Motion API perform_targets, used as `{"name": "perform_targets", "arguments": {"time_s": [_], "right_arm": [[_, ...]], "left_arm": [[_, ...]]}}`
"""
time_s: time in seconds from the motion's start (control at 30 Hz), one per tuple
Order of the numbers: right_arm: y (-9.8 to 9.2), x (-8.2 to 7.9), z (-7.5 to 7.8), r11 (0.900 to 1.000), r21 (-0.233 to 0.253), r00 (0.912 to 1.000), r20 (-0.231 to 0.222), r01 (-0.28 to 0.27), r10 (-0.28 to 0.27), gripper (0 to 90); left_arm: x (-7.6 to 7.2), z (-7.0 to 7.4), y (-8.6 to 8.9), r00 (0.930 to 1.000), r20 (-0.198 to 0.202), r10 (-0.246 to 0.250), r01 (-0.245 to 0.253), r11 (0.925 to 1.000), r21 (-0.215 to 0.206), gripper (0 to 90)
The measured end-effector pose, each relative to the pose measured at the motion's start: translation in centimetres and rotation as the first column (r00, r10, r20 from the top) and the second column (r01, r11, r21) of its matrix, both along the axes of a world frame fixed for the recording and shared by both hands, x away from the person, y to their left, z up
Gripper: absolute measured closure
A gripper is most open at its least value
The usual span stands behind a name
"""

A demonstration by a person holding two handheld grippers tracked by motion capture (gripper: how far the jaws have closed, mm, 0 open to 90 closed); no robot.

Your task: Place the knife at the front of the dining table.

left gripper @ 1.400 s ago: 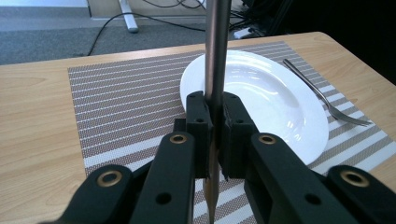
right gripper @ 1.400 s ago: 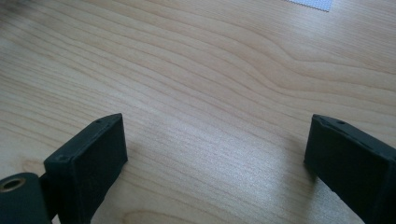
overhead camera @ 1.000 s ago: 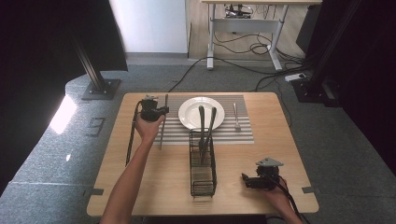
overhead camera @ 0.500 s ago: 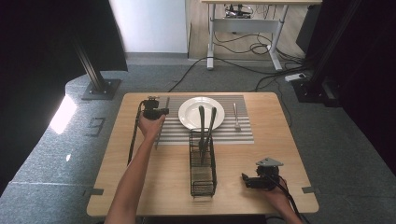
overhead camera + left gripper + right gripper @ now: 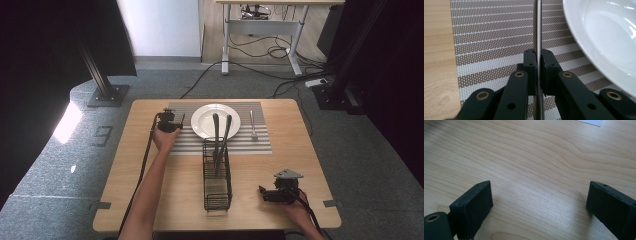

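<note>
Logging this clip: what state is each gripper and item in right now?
Left gripper: shut on knife.
Knife: held over the placemat, left of the plate.
Right gripper: open, over bare table.
Plate: empty.
Rack: holds two utensils.
Fork: lying on placemat.

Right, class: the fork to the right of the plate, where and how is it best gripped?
Grip the fork midway along its slim stem, coming straight down from above with the jaws spanning its width. It lies flat on the mat, with bare mat either side.
</note>
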State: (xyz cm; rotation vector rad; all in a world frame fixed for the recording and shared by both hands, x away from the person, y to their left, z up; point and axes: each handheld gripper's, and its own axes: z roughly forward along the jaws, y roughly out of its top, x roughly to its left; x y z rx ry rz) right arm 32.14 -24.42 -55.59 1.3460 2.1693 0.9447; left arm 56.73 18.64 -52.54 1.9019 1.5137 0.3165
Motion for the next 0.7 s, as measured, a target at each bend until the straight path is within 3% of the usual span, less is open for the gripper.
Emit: {"name": "perform_targets", "arguments": {"time_s": [0.17,0.37,0.57,0.7], "right_arm": [[0.00,-0.01,0.00,1.000,0.000,1.0000,0.001,0.000,0.000,7.2],[0.00,-0.03,0.00,1.000,0.000,1.0000,0.001,0.000,0.000,7.4],[0.02,-0.12,0.01,1.000,0.001,1.0000,0.002,0.001,-0.001,8.0],[0.02,-0.17,0.00,1.000,0.001,1.0000,0.004,0.001,-0.001,8.3]], "left_arm": [[0.13,-0.67,-0.15,0.9998,-0.020,0.000,0.000,0.9998,0.018,83.4],[0.09,-0.79,-0.16,0.9999,-0.015,-0.001,0.001,0.9998,0.018,82.7],[-0.25,-0.94,-0.51,0.9991,0.032,-0.026,0.024,0.9961,0.086,81.8],[-0.36,-0.98,-0.42,0.9990,0.035,-0.026,0.024,0.9964,0.081,81.4]]}}
